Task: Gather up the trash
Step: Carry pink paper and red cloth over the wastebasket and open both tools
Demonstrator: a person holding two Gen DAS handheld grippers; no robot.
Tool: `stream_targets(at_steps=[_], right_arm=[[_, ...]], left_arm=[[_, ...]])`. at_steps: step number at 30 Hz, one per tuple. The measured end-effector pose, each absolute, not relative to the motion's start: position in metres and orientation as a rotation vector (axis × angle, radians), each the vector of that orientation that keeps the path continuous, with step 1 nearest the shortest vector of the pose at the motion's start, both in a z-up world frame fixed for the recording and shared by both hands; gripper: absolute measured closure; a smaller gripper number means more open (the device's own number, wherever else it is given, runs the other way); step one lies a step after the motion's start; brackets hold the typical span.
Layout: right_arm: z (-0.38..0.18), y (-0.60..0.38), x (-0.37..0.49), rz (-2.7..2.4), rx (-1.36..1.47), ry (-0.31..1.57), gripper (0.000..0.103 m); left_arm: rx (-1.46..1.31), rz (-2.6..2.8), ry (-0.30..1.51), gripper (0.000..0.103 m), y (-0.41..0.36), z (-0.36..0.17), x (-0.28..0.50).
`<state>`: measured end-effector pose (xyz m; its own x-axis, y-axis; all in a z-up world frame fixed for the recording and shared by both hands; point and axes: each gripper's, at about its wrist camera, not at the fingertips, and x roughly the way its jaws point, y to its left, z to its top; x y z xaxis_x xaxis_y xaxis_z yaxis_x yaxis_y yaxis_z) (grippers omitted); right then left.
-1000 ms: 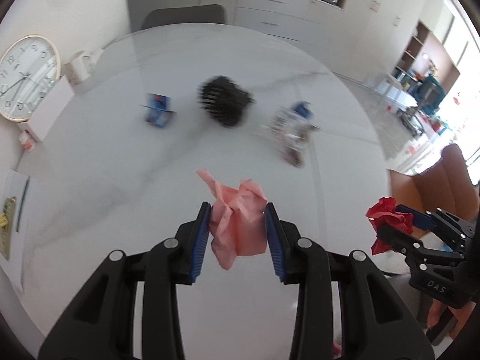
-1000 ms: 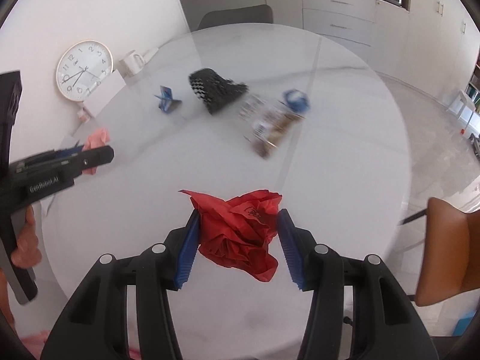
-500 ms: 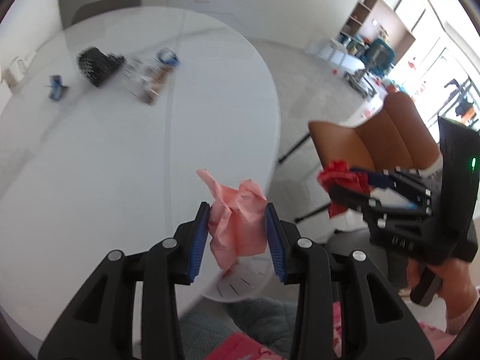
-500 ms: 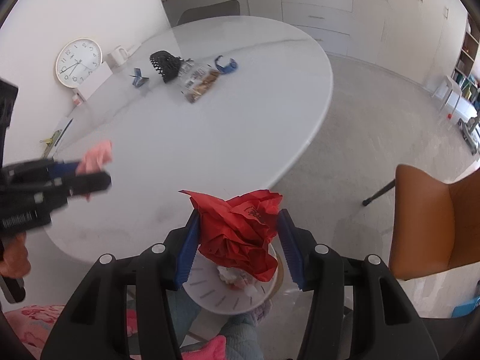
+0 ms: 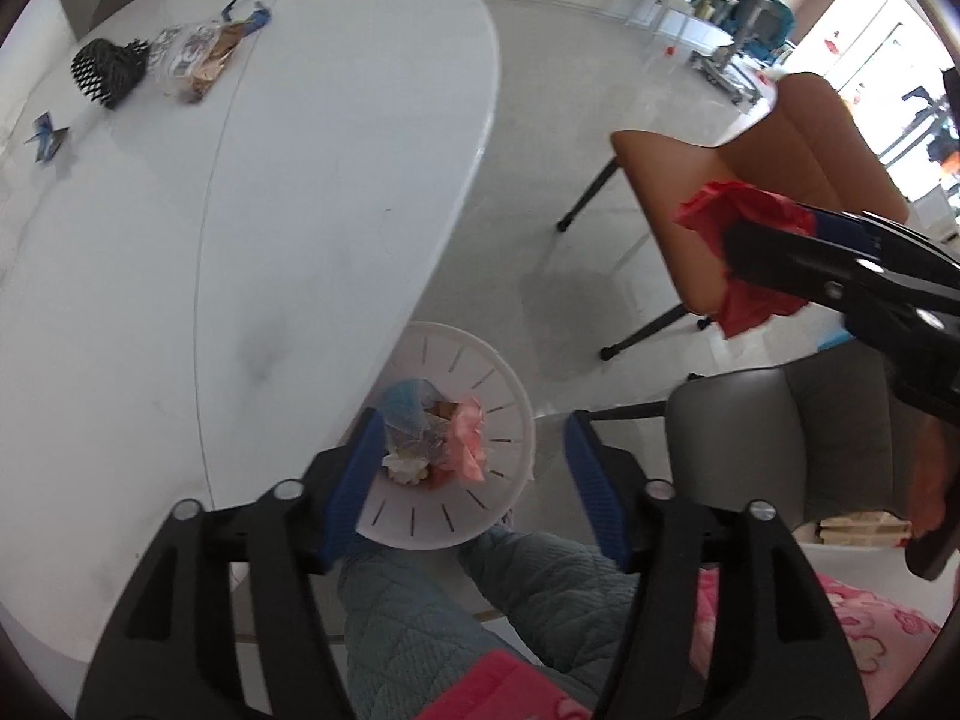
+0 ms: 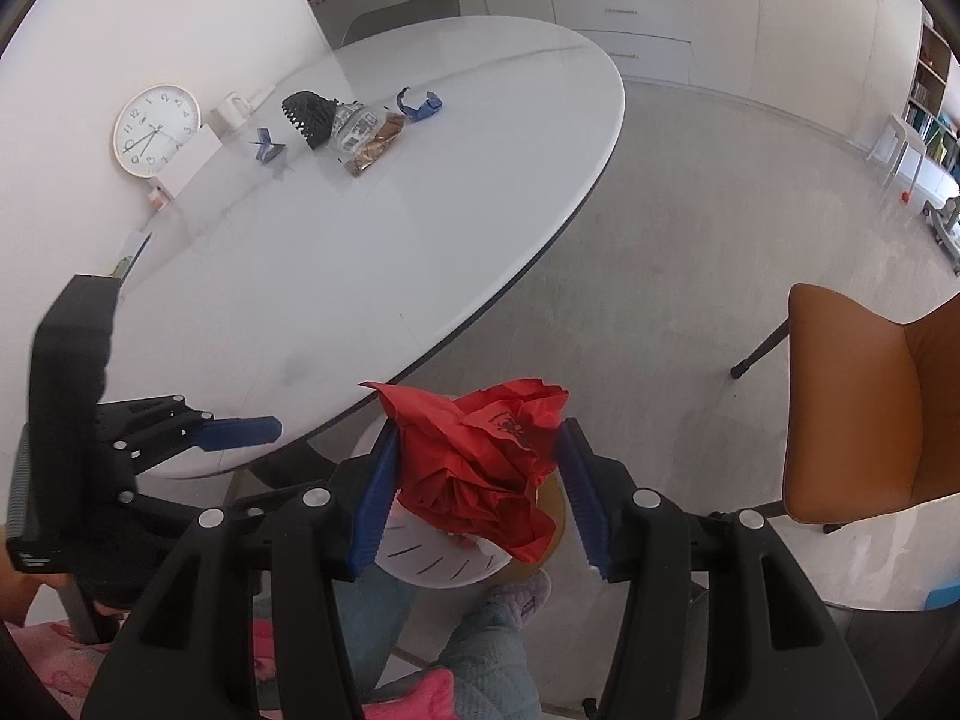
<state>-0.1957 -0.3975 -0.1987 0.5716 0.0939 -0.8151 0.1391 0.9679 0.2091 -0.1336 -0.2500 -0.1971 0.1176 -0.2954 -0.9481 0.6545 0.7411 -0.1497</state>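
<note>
My left gripper (image 5: 474, 426) points down over the white slotted bin (image 5: 420, 531) on the floor by the table's edge. Its jaws are opening and nothing is between them. The crumpled pink paper (image 5: 468, 444) lies in the bin on top of other scraps. My right gripper (image 6: 474, 450) is shut on a crumpled red paper (image 6: 480, 456) and hangs just above the bin (image 6: 420, 564). In the left wrist view that red paper (image 5: 744, 252) shows at the right. A black mesh piece (image 6: 309, 114), a snack wrapper (image 6: 366, 141) and blue scraps (image 6: 267, 147) lie on the far side of the table.
The white oval table (image 6: 360, 252) runs left of the bin. An orange chair (image 5: 750, 180) and a grey chair (image 5: 780, 438) stand to the right. The person's quilted trouser legs (image 5: 420, 618) are right beside the bin. A wall clock (image 6: 157, 131) leans at the table's far left.
Both grippers moved off the table to above the bin. The left jaws spread and the pink paper fell into the bin. The right gripper still grips the red paper.
</note>
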Motion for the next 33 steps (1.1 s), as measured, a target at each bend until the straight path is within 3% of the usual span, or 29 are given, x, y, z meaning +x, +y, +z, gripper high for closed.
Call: stream_targets(at_steps=[7,12,16,18,23,29,33], right_arm=[[-0.202,-0.396,-0.194,0.012,0.265,0.965,0.049],[-0.208,-0.384,-0.189,0.075,0.237,0.973,0.047],[-0.224,-0.364,-0.181,0.142,0.201,1.006,0.046],[-0.234,-0.353,-0.176,0.173,0.18,1.03,0.041],[-0.242,-0.339,-0.169,0.147,0.136,1.042,0.018],[-0.219,-0.339,-0.166,0.117,0.127,0.991,0.004],[-0.201,-0.34,-0.16,0.098,0.128,0.961,0.002]], left_arm=[[0.303,-0.638,1.235,0.03,-0.23,-0.176,-0.119],[0.262,-0.566,1.138,0.013,-0.2,-0.134,-0.109],[0.225,-0.519,1.101,0.011,-0.179,-0.113,-0.1],[0.213,-0.485,1.095,0.011,-0.17,-0.109,-0.095],[0.176,-0.401,1.084,0.011,-0.148,-0.103,-0.086],[0.156,-0.359,1.066,0.011,-0.129,-0.098,-0.086],[0.134,-0.346,1.064,0.011,-0.12,-0.094,-0.085]])
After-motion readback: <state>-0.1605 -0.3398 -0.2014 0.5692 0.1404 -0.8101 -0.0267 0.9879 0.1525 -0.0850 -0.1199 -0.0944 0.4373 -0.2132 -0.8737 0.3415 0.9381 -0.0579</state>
